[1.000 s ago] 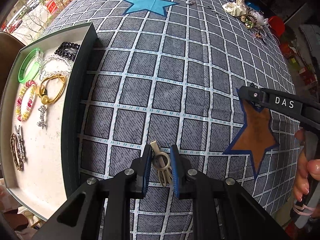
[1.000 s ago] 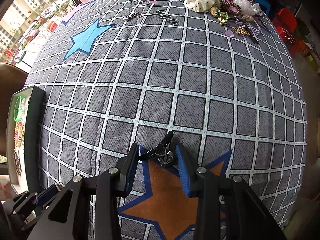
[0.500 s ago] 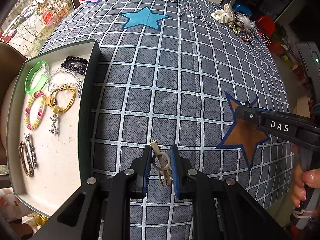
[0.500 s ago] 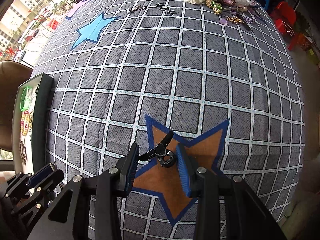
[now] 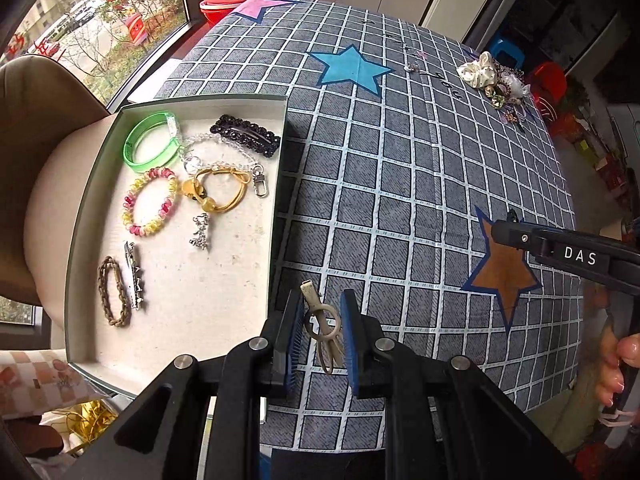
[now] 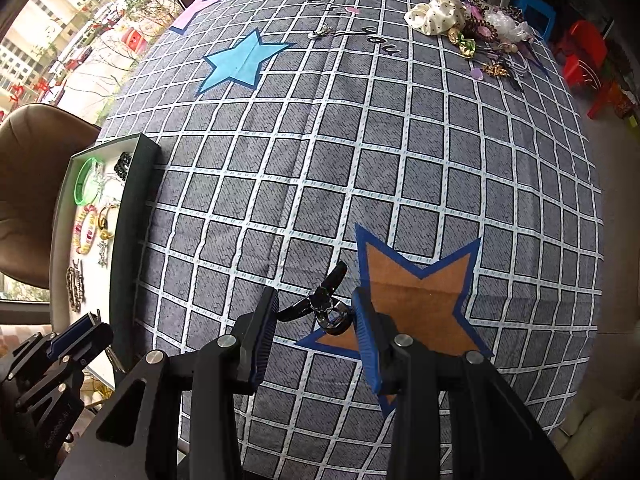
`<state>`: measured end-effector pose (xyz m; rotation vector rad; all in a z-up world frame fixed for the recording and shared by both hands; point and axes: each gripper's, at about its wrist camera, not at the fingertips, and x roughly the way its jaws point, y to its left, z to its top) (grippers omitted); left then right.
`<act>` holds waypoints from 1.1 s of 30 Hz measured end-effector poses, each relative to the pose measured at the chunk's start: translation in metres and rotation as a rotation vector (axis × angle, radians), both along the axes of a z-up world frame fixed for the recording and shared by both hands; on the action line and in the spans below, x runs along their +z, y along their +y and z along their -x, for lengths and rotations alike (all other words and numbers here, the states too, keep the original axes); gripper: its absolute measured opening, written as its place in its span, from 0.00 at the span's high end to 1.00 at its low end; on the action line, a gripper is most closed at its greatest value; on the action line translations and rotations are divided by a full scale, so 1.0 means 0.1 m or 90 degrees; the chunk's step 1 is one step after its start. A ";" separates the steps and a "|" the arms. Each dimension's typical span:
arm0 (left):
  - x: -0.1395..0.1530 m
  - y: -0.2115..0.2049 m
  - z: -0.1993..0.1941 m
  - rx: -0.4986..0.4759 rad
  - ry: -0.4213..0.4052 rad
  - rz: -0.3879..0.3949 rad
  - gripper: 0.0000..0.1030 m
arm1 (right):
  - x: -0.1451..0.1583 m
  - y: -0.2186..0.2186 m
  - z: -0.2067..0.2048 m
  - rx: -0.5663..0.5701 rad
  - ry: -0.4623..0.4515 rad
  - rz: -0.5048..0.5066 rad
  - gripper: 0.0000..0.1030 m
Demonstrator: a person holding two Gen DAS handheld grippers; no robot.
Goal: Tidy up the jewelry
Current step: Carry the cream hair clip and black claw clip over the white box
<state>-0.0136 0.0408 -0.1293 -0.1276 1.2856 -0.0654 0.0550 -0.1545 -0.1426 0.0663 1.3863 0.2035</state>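
checked-cloth bench (image 5: 400, 184) underneath. left hand-held gripper (image 5: 319, 334) pinched narrow on a beige hair clip (image 5: 322, 320), just beside the tray (image 5: 276, 200) edge. right hand-held gripper (image 6: 314, 322) closed onto a black hair clip (image 6: 320, 300) above the orange star (image 6: 420, 292). jewelry heap (image 6: 468, 28) at far edge.

Black left tool (image 5: 321, 334), blue ribbed pads (image 5: 297, 330), silver screws, white "DAS" lettering

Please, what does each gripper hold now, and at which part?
The left gripper holds a beige hair clip across its ring-shaped middle. The right gripper holds a black hair clip at its round end.
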 end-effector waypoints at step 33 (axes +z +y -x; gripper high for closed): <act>-0.08 1.25 0.45 0.158 0.017 -0.026 0.75 | 0.23 1.91 0.08 0.277 -0.008 -0.046 0.60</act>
